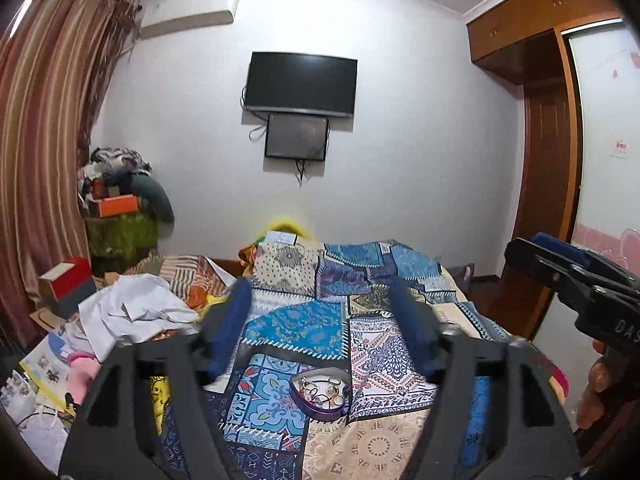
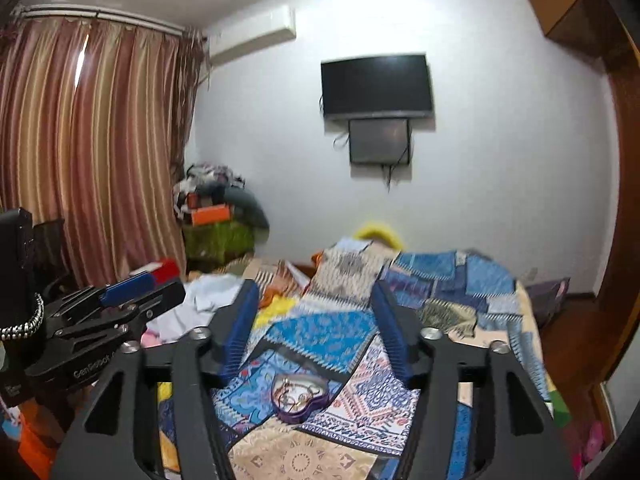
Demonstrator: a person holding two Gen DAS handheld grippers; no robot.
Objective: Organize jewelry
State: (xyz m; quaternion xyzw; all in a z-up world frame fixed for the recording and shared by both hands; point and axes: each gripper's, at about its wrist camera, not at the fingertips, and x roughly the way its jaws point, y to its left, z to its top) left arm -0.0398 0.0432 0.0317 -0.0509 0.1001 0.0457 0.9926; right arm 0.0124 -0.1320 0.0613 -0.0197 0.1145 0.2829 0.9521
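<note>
A purple heart-shaped tin (image 1: 320, 394) lies open on the patchwork bedspread (image 1: 372, 444), holding a tangle of rings and small jewelry. It also shows in the right wrist view (image 2: 298, 396). My left gripper (image 1: 320, 312) is open and empty, held above and short of the tin. My right gripper (image 2: 316, 304) is open and empty, also above the tin. Each gripper shows in the other's view: the right one at the right edge (image 1: 560, 264), the left one at the left (image 2: 132, 292).
Crumpled white cloth (image 1: 132, 308), papers and a red box (image 1: 68, 284) clutter the bed's left side. A pile of clothes and an orange box (image 1: 120, 206) stands by the striped curtain (image 1: 44, 152). A TV (image 1: 300, 84) hangs on the far wall; a wooden wardrobe (image 1: 548, 140) is at right.
</note>
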